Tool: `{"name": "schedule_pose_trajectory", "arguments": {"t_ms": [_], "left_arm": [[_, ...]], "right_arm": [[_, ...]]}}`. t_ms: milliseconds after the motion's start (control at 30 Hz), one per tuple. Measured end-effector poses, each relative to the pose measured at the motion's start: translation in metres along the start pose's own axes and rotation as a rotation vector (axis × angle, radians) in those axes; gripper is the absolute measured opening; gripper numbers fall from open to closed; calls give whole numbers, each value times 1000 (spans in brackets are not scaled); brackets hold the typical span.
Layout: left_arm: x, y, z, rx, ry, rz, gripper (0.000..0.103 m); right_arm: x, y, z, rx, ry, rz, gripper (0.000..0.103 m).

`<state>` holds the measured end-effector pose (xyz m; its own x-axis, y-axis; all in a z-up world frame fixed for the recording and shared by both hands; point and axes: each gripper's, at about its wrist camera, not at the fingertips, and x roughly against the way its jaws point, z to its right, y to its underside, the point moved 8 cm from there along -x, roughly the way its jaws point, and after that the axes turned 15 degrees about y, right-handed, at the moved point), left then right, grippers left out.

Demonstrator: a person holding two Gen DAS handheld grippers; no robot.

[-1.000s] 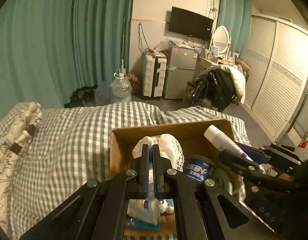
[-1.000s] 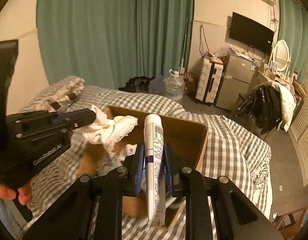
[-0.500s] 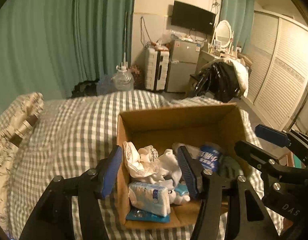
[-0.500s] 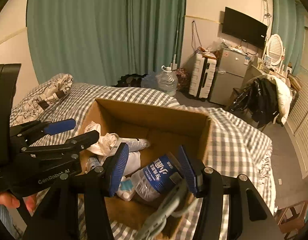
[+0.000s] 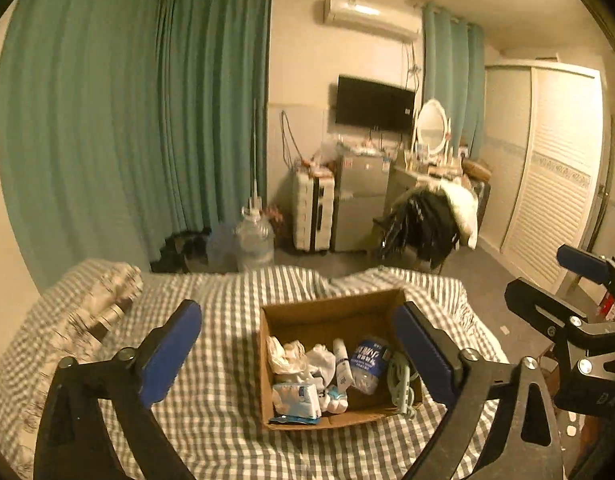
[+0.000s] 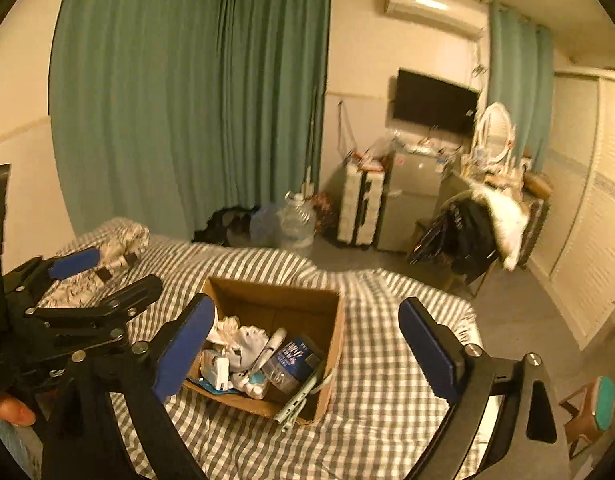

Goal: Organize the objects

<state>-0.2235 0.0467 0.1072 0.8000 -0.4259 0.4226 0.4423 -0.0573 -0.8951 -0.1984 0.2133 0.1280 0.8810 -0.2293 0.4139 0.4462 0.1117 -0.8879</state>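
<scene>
I judge the task as nearly finished: the cardboard box (image 5: pixel 331 312) sits on the checked bed cover (image 5: pixel 211 360), and the objects I can see are all inside it. In the box lie a white tube (image 5: pixel 340 364), a water bottle with blue label (image 5: pixel 369 364), some white lacy cloth (image 5: pixel 285 356), a tissue pack (image 5: pixel 297 396) at the near wall of the box, and a pale green hanger (image 5: pixel 401 384) that leans over the right near corner of the box and sticks out a little. My left gripper (image 5: pixel 303 354) has just been opening its jaws and now they stand wide apart with nothing between the pads; the box is only seen behind the gap. My right gripper (image 6: pixel 307 348) is the same, jaws just opened, released and empty, well above the box. Beside the box, on the cover, I find no loose object left to collect, but the near part of the bed is hidden under both grippers. The bottom of the box is covered by the pile, so what is below I cannot tell. The small things at the near wall of the box are too blurred to name.
</scene>
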Motion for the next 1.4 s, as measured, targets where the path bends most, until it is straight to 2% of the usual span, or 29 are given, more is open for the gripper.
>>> {"name": "schedule_pose_trajectory", "arguments": {"t_ms": [67,200,367,467,767,967,1167,1400], "left_arm": [[23,-5,3,-9,-11,41,103],[60,-5,2,-29,-20,113,103],[83,16,-2,-13,-32,156,103],[82,37,-2,8,-40,161,103],[37,104,-1,60,-57,126,103],[12,133,1,19,-72,69,103],[8,142,6,-15,-75,50,103],[9,146,3,3,-74,36,103]], "right_arm": [[21,-8,4,-1,21,46,103],[60,-11,16,-41,55,123,103],[80,11,29,-77,90,143,103],[85,29,33,-98,101,151,103],[49,80,19,-91,107,136,103],[-5,133,12,-118,99,30,103],[-13,140,13,-113,92,11,103],[-5,138,15,-115,104,29,103]]}}
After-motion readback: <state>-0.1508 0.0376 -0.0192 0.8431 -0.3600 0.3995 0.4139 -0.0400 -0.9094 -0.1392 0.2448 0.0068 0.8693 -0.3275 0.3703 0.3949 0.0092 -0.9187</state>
